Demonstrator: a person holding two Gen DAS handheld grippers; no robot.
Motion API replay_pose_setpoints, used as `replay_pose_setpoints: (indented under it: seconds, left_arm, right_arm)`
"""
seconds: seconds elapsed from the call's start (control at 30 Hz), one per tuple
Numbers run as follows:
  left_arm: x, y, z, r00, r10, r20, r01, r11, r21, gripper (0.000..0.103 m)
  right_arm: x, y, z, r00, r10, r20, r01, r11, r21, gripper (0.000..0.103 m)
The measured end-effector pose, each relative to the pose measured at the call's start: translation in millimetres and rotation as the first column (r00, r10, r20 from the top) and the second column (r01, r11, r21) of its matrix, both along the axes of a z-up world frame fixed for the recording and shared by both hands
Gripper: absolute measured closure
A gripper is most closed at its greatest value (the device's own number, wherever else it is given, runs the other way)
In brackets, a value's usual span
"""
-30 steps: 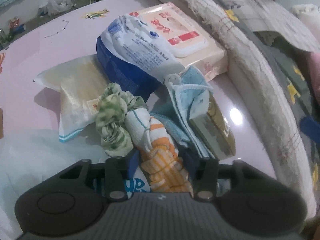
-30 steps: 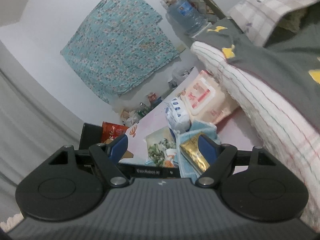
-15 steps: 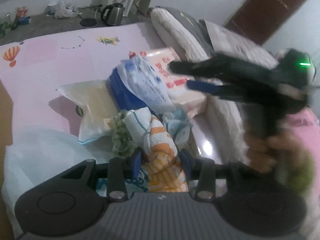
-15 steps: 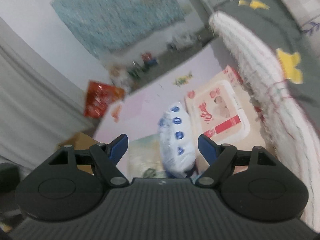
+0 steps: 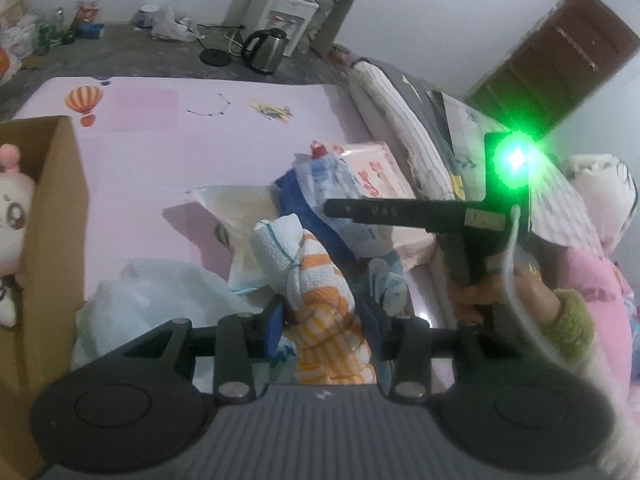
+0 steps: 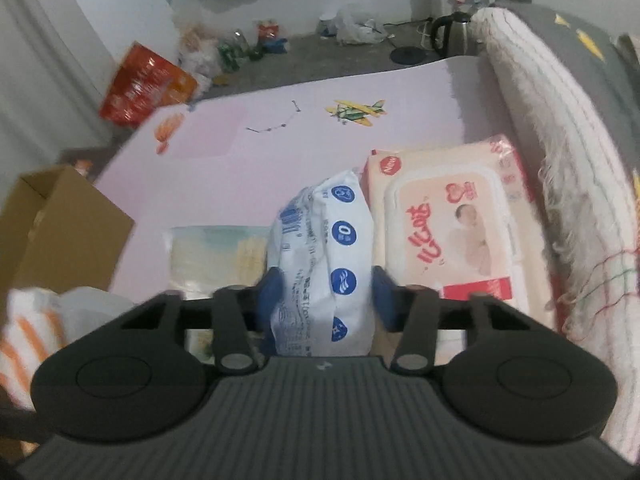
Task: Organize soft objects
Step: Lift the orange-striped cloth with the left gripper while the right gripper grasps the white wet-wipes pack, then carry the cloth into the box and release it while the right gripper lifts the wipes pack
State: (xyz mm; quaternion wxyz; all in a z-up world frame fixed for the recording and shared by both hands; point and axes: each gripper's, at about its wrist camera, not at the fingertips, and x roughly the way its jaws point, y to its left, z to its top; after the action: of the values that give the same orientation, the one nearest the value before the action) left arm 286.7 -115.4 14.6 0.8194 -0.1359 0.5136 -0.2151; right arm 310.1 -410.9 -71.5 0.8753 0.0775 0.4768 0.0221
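Observation:
My left gripper [image 5: 324, 320] is shut on a rolled white towel with orange stripes [image 5: 304, 264], held up above the pile on the pink mat [image 5: 160, 152]. My right gripper [image 6: 326, 300] straddles a blue-and-white plastic pack [image 6: 324, 240], which stands on edge. Its jaws are closing, and the blue pads touch both sides of the pack. In the left wrist view the right gripper [image 5: 340, 210] reaches in from the right over that pack [image 5: 332, 184], with a person's hand [image 5: 480, 292] on its handle. A light blue cloth [image 5: 388, 280] lies under the towel.
An open cardboard box [image 5: 56, 220] with a plush toy [image 5: 12, 208] in it stands at the left. A pink wet-wipes pack [image 6: 448, 232], a pale flat pack [image 6: 216, 256] and a white plastic bag [image 5: 152, 300] lie on the mat. Rolled bedding [image 6: 560, 140] borders the right.
My left gripper has risen with the towel, away from the pile. My right gripper has swung down over the blue-and-white pack, and its jaws have narrowed onto it.

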Motion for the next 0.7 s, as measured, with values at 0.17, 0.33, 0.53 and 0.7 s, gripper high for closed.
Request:
replay_pose_setpoints:
  seconds: [0.17,0.33,0.53,0.7]
  left_arm:
    - [-8.4,15.9,9.6,0.999,0.037,0.016,-0.036,0.999,-0.020,0.061]
    - [-19.3,31.9,25.0,0.996,0.069,0.053,-0.067,0.997,-0.043,0.061]
    - [-36.8,47.9,47.8,0.990,0.098,0.097,-0.092,0.993,-0.069,0.061]
    - [-63.6,68.0,76.2,0.982,0.116,0.149,-0.109,0.993,-0.053,0.061]
  right_arm:
    - [-4.5,-3.4,8.1,0.998,-0.043,0.044,0.042,0.999,0.017,0.074]
    - [-14.2,-21.6,34.1,0.985,-0.113,0.129,0.097,0.988,0.121,0.075]
    - [-57.0,-48.1,68.0,0.959,-0.200,0.203,0.133,0.944,0.302,0.075]
    - [-107.2,-47.7,89.3,0.942,-0.217,0.256,0.096,0.906,0.412,0.075]
